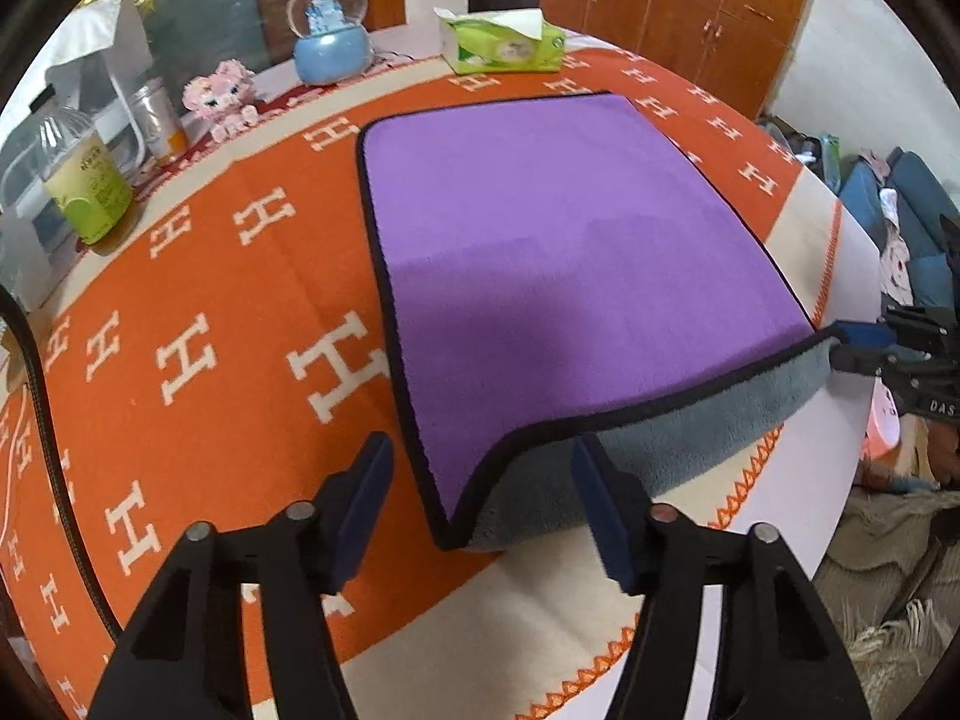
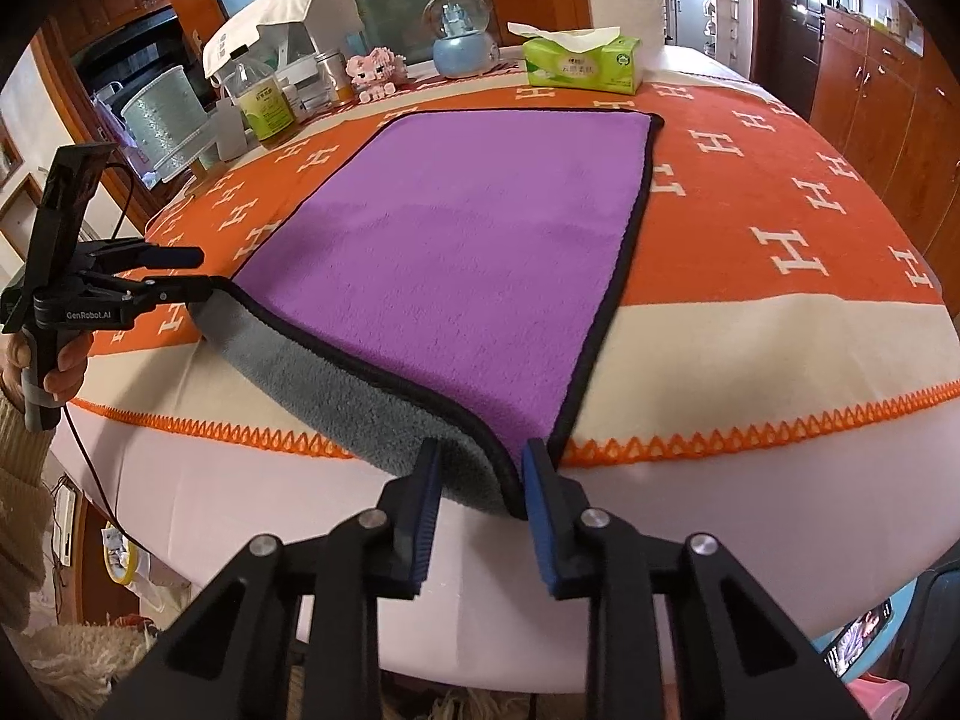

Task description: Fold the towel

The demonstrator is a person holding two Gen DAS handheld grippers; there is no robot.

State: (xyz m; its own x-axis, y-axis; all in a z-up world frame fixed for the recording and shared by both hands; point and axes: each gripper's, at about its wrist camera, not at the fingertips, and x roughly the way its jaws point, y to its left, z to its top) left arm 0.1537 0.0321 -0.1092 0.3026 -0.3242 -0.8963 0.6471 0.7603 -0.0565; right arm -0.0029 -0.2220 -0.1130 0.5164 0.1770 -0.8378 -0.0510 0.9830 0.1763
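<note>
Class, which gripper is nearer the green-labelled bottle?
Left. The left gripper is at the towel, near-left corner, the side with the bottle; the right gripper is at the near-right corner.

One purple towel (image 1: 570, 252) with a grey underside is lying on one orange blanket (image 1: 198, 276) patterned with white H letters. Two grippers are showing: the left gripper (image 1: 480, 510) and the right gripper (image 2: 480, 510). Along the far edge, one snow globe (image 1: 329, 30), one green tissue pack (image 1: 501, 42), one pink block-built figure (image 1: 219, 97) and one yellow-green bottle (image 1: 81, 177) are sitting. One metal tin (image 2: 332, 73) is standing beside the figure.
</note>
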